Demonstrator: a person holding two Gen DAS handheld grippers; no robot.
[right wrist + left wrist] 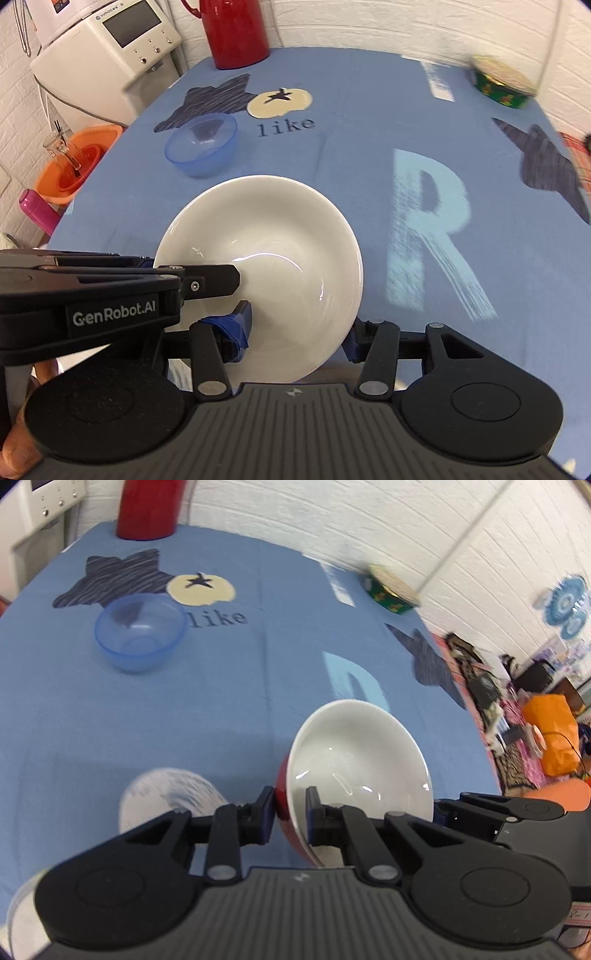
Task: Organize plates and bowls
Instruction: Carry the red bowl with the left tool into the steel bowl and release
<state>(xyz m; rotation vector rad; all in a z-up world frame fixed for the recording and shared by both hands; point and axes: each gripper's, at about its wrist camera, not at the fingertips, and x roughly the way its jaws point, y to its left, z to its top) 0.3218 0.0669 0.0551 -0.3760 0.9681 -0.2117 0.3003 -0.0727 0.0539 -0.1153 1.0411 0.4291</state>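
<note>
Gripping the near rim of a white bowl with a red outside [354, 760], our left gripper [290, 818] has one finger pressed to the red outer wall and the other inside against the white. The bowl is tilted, its opening turned toward the right of that view, over the blue tablecloth [240, 701].

From the right wrist view we see the same bowl [280, 236] from above, with our right gripper [299, 332] straddling its near edge: the blue-padded left finger [236, 325] sits inside the bowl, the other finger just outside the rim. Whether these fingers actually pinch the wall we cannot tell. The left gripper reaches in from the left of this view, its fingertip over the bowl's inside.

Farther back on the cloth a translucent blue bowl [201, 146] stands upright, well apart from the white one, beside a dark star print. A red jug [238, 33] stands at the far edge, and a green patterned tin [502, 85] lies near the far right corner. A white appliance [107, 59] stands off the table to the left, with an orange basin [77, 162] below it.
</note>
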